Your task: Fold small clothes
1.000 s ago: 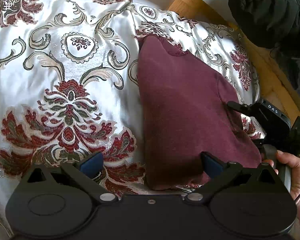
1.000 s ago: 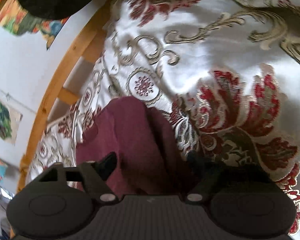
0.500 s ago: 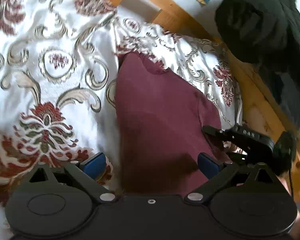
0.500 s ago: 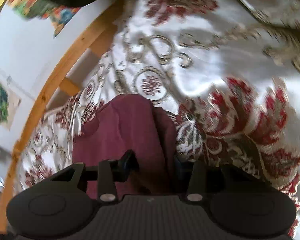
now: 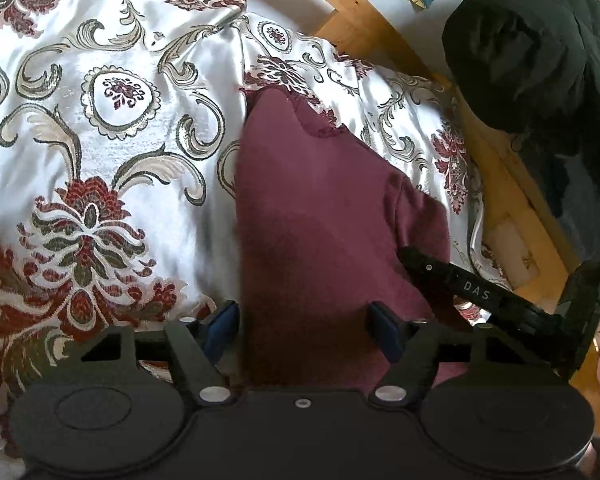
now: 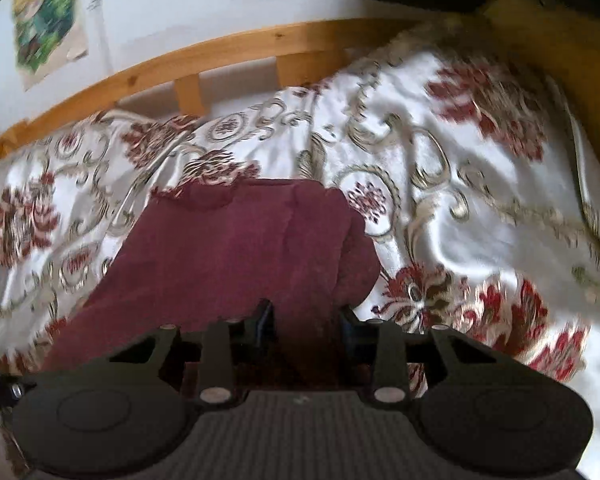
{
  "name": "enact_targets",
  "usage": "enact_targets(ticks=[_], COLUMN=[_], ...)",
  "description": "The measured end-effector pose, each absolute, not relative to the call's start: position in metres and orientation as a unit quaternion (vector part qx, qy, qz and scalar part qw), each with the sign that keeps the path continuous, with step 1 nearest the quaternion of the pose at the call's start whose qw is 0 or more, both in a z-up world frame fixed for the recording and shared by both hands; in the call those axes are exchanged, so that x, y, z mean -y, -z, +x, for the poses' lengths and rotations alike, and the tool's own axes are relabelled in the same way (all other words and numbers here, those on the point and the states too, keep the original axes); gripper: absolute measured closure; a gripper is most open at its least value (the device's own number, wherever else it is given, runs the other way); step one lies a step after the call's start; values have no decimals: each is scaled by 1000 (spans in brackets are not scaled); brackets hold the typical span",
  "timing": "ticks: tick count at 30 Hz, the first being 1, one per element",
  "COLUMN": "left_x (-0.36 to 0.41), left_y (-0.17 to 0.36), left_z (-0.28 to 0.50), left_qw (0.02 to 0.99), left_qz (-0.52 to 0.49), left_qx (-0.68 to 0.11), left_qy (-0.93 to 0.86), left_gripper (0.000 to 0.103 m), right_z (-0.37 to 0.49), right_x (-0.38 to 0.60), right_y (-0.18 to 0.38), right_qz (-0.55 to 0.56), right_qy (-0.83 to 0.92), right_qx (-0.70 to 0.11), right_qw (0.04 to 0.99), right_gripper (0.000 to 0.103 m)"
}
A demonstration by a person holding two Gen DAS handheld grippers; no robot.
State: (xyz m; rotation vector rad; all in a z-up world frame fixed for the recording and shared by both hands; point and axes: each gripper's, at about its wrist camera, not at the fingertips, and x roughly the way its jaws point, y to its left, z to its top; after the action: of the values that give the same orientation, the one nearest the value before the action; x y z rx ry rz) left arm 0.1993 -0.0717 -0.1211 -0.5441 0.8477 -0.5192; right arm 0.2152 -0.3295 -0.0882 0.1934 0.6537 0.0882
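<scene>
A maroon garment lies lengthwise on the patterned satin bedspread, neckline at the far end. My left gripper straddles its near hem. The blue pads stand at either side of the cloth and the jaws are closing, with the fabric between them. In the left wrist view one of the right gripper's black fingers lies across the garment's right edge. In the right wrist view my right gripper is shut on a bunched fold of the maroon garment at its near side.
A wooden bed rail runs along the far and right sides of the bedspread. Black clothing hangs over the rail at the upper right. Posters hang on the white wall behind the rail.
The left jaws have narrowed around the near hem. The right gripper has closed on the garment's edge, rolled and moved, so the bed rail now runs level across the top of its view.
</scene>
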Motion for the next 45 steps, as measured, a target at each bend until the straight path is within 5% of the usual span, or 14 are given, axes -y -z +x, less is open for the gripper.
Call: enact_targets(ticks=[5, 7, 9, 11, 13, 18, 32, 38, 45], left_x=[72, 71, 72, 72, 72, 72, 54, 47, 34], left_y=[121, 121, 121, 120, 119, 104, 38, 36, 82], left_z=[198, 198, 198, 197, 196, 191, 186, 201, 236], left_qw=[844, 843, 844, 845, 846, 861, 938, 967, 947], left_qz=[-257, -260, -259, -256, -253, -233, -151, -105, -164], left_qx=[-398, -397, -395, -393, -389, -357, -179, -95, -224], left_qy=[250, 252, 254, 257, 262, 278, 256, 213, 163], left_gripper=[37, 39, 41, 44, 49, 61, 63, 63, 63], right_z=[222, 225, 226, 227, 227, 221, 199, 230, 277], right_x=[362, 376, 385, 391, 391, 371, 294, 268, 247], right_y=[100, 108, 115, 118, 118, 97, 21, 14, 53], right_qz=[222, 274, 318, 338, 336, 263, 100, 58, 48], right_qy=[-39, -39, -42, -42, -44, -56, -121, -132, -140], right_qx=[-346, -357, -357, -354, -351, -312, -72, -27, -115], right_qw=[911, 892, 878, 871, 873, 911, 985, 989, 982], right_gripper=[45, 31, 30, 32, 55, 78, 81, 81, 81])
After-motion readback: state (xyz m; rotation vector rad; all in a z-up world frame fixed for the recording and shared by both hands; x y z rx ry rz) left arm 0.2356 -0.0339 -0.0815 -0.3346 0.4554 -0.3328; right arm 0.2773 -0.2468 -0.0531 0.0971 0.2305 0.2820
